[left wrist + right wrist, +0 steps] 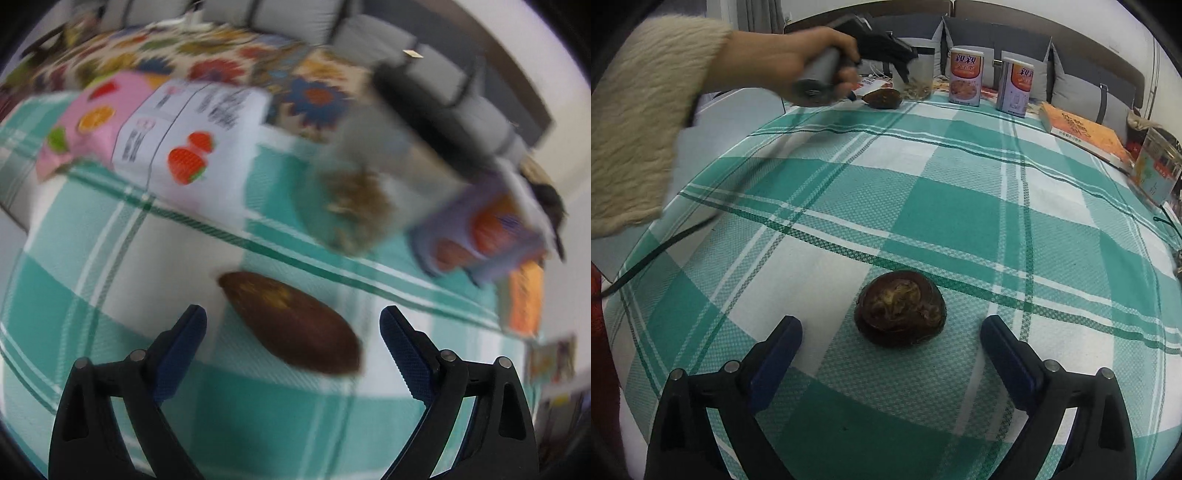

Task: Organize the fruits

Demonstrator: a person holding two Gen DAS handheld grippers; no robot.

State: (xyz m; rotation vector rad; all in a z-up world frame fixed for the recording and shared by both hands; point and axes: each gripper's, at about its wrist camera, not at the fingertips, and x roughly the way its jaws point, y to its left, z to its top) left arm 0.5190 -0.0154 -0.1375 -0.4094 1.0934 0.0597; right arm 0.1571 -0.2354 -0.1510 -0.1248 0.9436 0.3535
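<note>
Left gripper (293,314) and right gripper (891,323) gape around 2 wrinkled brown fruits (291,325) on woven checked cloth (960,206).

Left wrist view: tilted, blurred, close above the checked cloth (110,295), looking past the elongated brown fruit (291,325) toward boxes and a jar (369,177). Right wrist view: level, low over the cloth, facing the far sofa. Shared: that fruit (882,98), the jar (918,79), the left gripper (886,48) seen from behind.
</note>
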